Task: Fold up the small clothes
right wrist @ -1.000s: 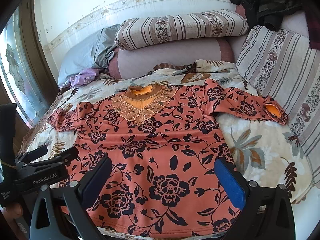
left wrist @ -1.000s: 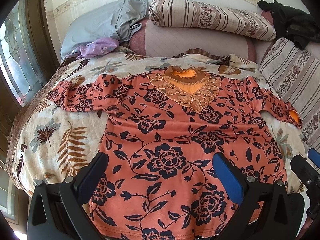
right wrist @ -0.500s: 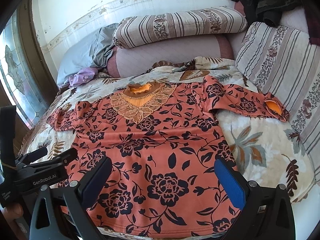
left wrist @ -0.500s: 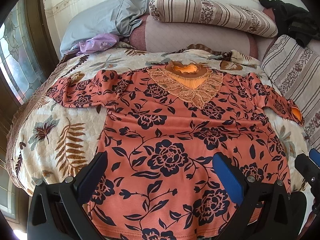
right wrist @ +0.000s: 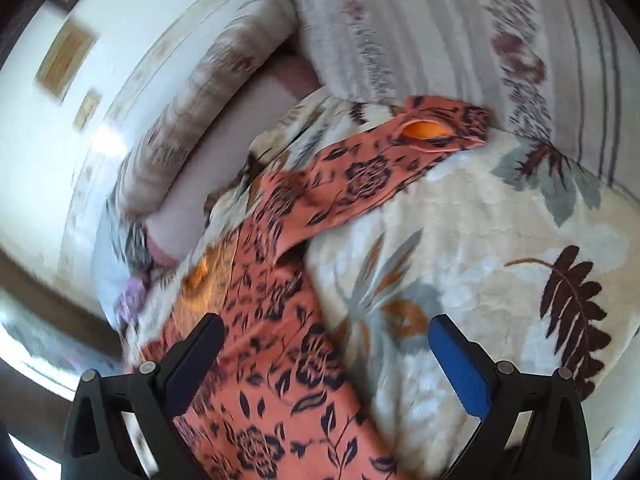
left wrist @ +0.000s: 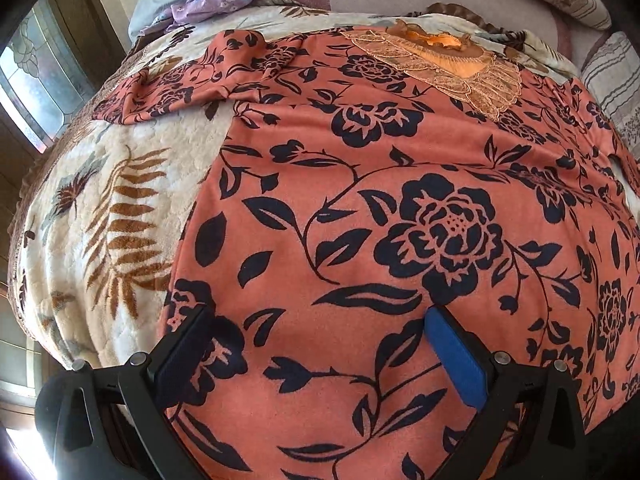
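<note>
A bed [left wrist: 100,240] with a cream leaf-print blanket fills both views, with a wall and striped pillows behind it and a stained-glass window off its left side.

Nearest the left wrist camera, the left gripper [left wrist: 320,344] has dropped much closer to the bed than half a second ago. Its jaws stand wide and hold nothing, and they now straddle the lower body of the floral top [left wrist: 380,220] close to its hem and its left side edge. The cloth looks flat and unlifted between the fingers; whether the pads touch it I cannot tell.

The right gripper [right wrist: 326,352] has swung hard toward the right edge of the bed, and its view is blurred by the motion. It too is wide and empty. The right side edge of the top runs between its fingers, with bare blanket [right wrist: 500,240] under the blue finger.

Farther on, the right sleeve [right wrist: 360,176] lies stretched toward the far right corner, its orange-lined cuff [right wrist: 428,130] just short of a striped cushion [right wrist: 440,20]. The lace neckline [left wrist: 452,64] lies toward the head of the bed.

No fold has begun. Judging by the shift, the hands have split up, the left closing on the hem, the right heading for the sleeve or side seam, probably for a first inward fold.
</note>
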`<state>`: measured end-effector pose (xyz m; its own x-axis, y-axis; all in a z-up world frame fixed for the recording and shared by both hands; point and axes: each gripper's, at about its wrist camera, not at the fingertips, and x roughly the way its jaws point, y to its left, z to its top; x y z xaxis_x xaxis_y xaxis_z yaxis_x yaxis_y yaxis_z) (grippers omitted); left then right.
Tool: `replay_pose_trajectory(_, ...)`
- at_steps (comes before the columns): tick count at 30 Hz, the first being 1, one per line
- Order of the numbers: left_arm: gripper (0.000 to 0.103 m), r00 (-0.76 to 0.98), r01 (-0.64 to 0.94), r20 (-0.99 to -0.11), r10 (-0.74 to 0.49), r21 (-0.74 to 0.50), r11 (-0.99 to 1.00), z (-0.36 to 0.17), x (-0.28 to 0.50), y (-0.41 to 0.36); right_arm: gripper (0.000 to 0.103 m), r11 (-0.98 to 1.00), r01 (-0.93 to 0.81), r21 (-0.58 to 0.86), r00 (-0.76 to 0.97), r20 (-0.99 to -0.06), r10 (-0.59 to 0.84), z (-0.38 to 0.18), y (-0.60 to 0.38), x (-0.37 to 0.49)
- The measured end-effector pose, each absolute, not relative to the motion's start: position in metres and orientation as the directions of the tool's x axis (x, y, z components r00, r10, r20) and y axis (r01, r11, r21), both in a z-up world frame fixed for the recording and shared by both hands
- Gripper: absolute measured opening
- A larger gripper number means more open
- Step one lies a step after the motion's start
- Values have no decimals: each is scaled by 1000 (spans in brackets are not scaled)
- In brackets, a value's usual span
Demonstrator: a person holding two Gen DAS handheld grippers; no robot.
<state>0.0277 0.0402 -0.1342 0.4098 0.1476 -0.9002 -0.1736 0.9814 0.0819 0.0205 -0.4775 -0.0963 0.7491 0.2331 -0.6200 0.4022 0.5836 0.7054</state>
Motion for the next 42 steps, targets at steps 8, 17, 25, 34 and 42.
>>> replay_pose_trajectory(8, 103, 448, -155, -891, 73, 2, 988, -140, 30, 49, 88, 319, 555, 768, 779, -615, 123, -139, -595, 76)
replay_pose_trajectory(17, 103, 515, -126, -856, 53, -15, 992, -142, 27, 49, 28, 298, 646, 703, 733, -680, 15, -155, -623, 119)
replay_pose_trajectory(25, 103, 571, -96, -821, 32, -27, 995, -144, 19, 50, 8, 416, 514, 750, 793, -600, 102, -96, -575, 132)
replay_pose_trajectory(34, 103, 588, -53, -809, -19, -62, 997, -143, 16, 57, 8, 442, 42, 896, 891, -234, 389, 53, -403, 176)
replay_pose_trajectory(42, 103, 589, -26, -807, -47, -77, 997, -143, 14, 60, 39, 362, -135, 922, 599, -216, 771, -3, -180, 198)
